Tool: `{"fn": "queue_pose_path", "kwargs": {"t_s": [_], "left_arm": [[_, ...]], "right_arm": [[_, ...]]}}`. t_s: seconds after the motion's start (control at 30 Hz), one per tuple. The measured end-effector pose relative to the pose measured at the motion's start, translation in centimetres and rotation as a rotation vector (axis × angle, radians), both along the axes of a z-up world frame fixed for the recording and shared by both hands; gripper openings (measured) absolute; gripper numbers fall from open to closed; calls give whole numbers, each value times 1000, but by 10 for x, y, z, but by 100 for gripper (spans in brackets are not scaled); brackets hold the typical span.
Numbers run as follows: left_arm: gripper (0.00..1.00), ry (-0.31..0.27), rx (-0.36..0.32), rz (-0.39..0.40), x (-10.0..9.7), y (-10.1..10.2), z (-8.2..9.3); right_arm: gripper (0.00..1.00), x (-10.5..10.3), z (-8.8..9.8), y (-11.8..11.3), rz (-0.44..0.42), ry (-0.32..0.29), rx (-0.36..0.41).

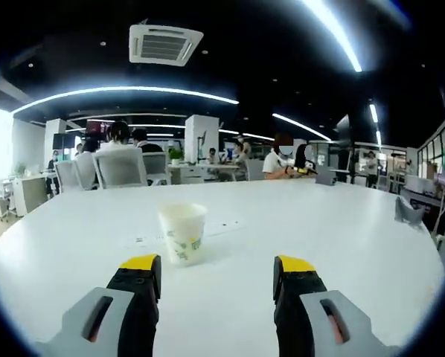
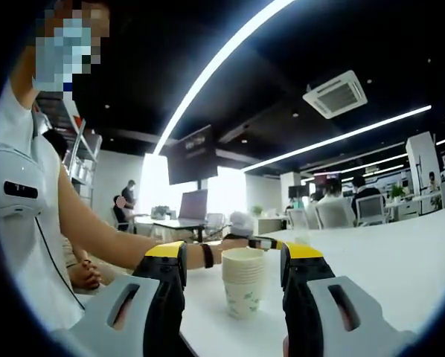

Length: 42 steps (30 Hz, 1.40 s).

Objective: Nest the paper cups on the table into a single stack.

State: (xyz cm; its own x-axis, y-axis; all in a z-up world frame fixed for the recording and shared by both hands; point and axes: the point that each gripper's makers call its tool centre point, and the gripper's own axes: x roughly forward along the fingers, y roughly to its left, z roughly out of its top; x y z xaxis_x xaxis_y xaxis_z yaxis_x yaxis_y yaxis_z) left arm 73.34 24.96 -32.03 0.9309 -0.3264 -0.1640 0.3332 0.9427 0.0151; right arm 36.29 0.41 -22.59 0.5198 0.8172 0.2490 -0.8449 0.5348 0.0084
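My left gripper (image 1: pixel 217 271) stands wide open and empty, the single paper cup (image 1: pixel 183 233) upright on the table (image 1: pixel 341 238) just ahead. My right gripper (image 2: pixel 232 260) is open too — the cup stack (image 2: pixel 243 281) sits between its jaws, ungrasped. Next, I judge: grab the lone cup — then nest it.

Left hand-held gripper (image 1: pixel 218 277): two black jaws with yellow tip caps, each rising from a grey moulded housing with a slanted slot showing red-orange inside. The right hand-held gripper (image 2: pixel 232 270) has the same build — black jaws, yellow caps, grey slotted housings. The person (image 2: pixel 29 223) wears a white short-sleeved top and a dark wristband (image 2: pixel 207 255)
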Motion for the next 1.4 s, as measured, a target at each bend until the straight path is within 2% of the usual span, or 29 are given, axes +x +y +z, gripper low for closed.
{"fn": "queue_pose_path", "kwargs": {"t_s": [0.13, 0.23, 0.53, 0.7, 0.83, 1.0, 1.1, 1.27, 1.4], "left_arm": [[66, 6, 34, 39, 22, 4, -8], [67, 21, 17, 55, 34, 4, -13], [69, -9, 29, 75, 68, -7, -12], [65, -3, 69, 83, 86, -9, -17], [63, 0, 47, 102, 95, -5, -21], [57, 2, 49, 108, 101, -6, -24], [49, 0, 43, 104, 101, -8, -23], [47, 3, 46, 90, 100, -6, -22], [47, -7, 58, 58, 91, -8, -18]], "right_arm": [[53, 1, -3, 2, 2, 8, -5], [53, 1, -3, 2, -2, 8, -12], [53, 0, 0, 1, -17, -6, -37], [53, 1, -1, 3, -18, -5, -48], [53, 0, -2, 7, -13, -4, -54], [53, 1, -3, 10, -7, -3, -59], [53, 2, -4, 10, -8, 1, -61], [53, 2, -4, 10, -6, 0, -59], [53, 2, -6, 12, 0, 5, -56]]}}
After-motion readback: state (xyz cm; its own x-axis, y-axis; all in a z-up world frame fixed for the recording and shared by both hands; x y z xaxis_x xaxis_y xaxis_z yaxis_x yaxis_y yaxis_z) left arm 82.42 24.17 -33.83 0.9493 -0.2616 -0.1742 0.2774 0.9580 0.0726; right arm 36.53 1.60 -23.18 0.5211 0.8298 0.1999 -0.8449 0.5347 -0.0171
